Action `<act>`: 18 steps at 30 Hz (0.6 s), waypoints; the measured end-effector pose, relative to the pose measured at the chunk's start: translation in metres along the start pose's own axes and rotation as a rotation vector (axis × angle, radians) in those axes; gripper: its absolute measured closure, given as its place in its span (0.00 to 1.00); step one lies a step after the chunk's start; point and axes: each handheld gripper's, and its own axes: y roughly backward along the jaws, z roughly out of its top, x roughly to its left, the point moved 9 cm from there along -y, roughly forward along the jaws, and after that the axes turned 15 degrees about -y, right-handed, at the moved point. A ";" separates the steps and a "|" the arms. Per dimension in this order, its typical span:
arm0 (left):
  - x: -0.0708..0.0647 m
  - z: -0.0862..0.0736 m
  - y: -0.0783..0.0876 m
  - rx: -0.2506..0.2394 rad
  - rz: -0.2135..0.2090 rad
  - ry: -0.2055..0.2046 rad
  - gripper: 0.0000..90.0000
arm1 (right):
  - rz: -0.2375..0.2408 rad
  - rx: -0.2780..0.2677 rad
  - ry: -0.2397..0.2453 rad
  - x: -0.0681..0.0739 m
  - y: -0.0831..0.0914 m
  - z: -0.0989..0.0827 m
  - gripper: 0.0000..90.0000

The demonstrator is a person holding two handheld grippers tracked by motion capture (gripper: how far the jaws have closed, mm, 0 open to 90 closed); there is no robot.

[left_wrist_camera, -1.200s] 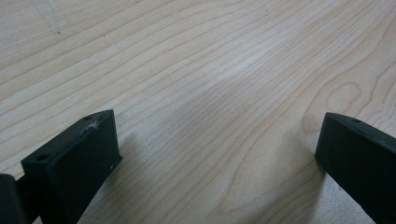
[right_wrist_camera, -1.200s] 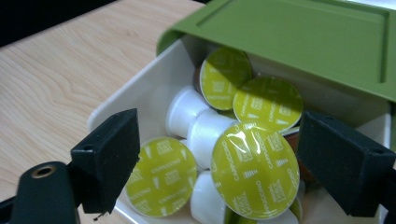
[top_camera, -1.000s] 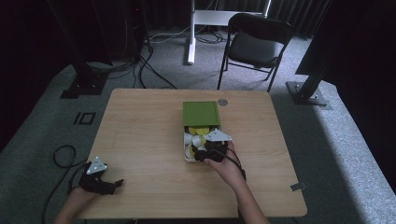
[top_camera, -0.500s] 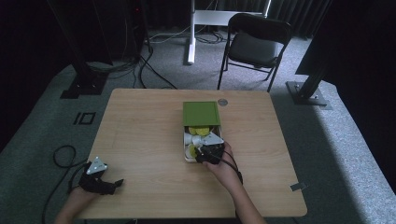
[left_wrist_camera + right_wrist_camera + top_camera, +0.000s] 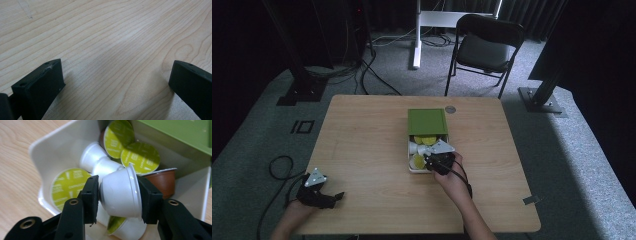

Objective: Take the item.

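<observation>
Gripping a white capsule (image 5: pixel 119 193) at base and lid, the right gripper (image 5: pixel 117 195) has advanced over the white tray (image 5: pixel 410 169) since a second ago, likely lifting it out, while the left gripper (image 5: pixel 323 193), jaws spread and empty, rests well left of the tray.

The green foil lids (image 5: pixel 140 157) of the coffee capsules in the white box (image 5: pixel 55 150) carry pale printed lines. On the near left lid (image 5: pixel 67 185) one line seems to read "CAPPUCCINO"; the rest is too blurred to read.
</observation>
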 end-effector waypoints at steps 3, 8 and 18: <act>0.000 0.000 0.000 0.001 0.000 -0.002 0.01 | 0.025 -0.006 -0.011 0.003 0.003 0.003 0.63; 0.000 0.000 0.000 0.001 0.000 -0.001 0.01 | 0.050 -0.031 -0.024 0.005 0.011 0.012 0.63; 0.000 0.000 0.000 -0.001 0.001 0.000 0.01 | 0.086 -0.073 -0.063 0.003 0.023 0.025 0.63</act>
